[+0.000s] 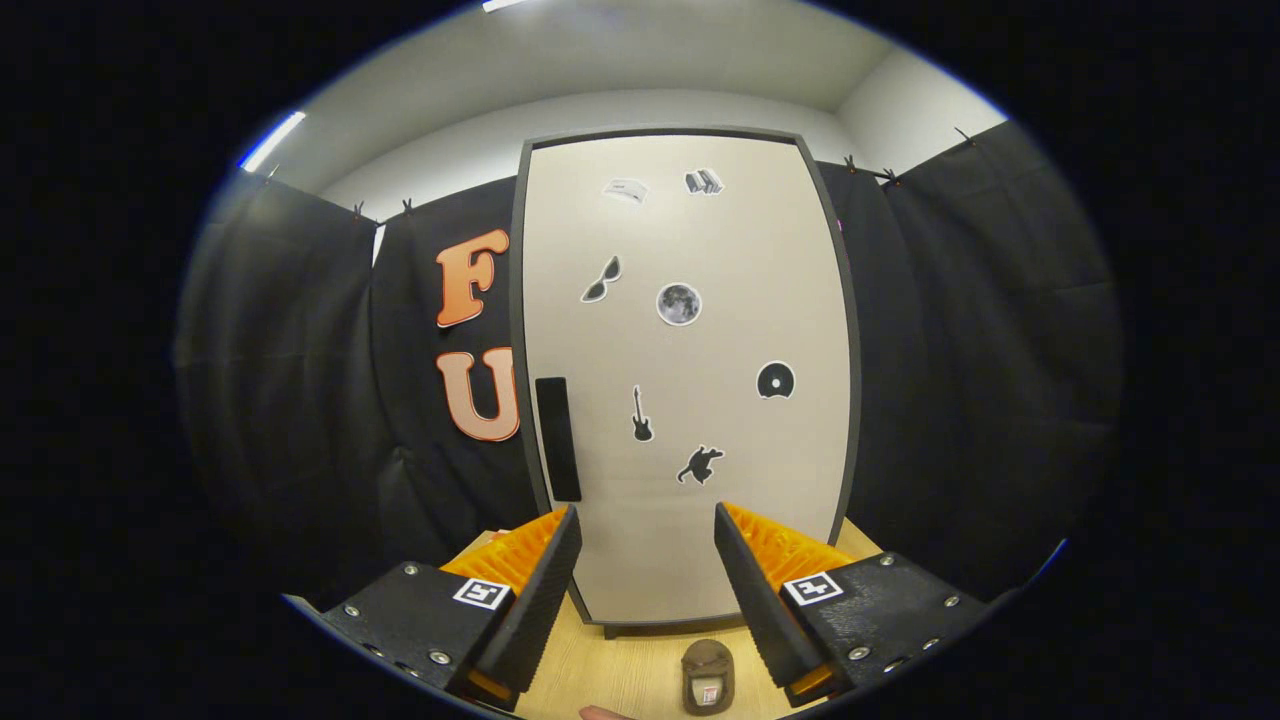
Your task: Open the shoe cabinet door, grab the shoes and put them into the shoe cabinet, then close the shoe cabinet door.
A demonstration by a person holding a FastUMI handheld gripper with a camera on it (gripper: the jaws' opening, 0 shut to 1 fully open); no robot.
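Right, we hold gripper wide open, empty, facing shoe cabinet door, which is shut. Dark handle on door's left edge, just beyond left finger, our likely first grab. Shoe waits near, on wooden table between fingers.

Cabinet door: smooth matt panel, laminate-like, dark matt frame around it. Handle: flat matt strip, likely plastic. Stickers on door: slightly glossy, paper or vinyl. Table: light wood grain, smooth, low sheen. Shoe between fingers, on table: soft matt upper, maybe suede, too small to be sure. Gripper spread apart, touching nothing: fingers ribbed, rough-faced, matt plastic bodies with shiny metal screws. Cloth wall: matt, creased fabric.
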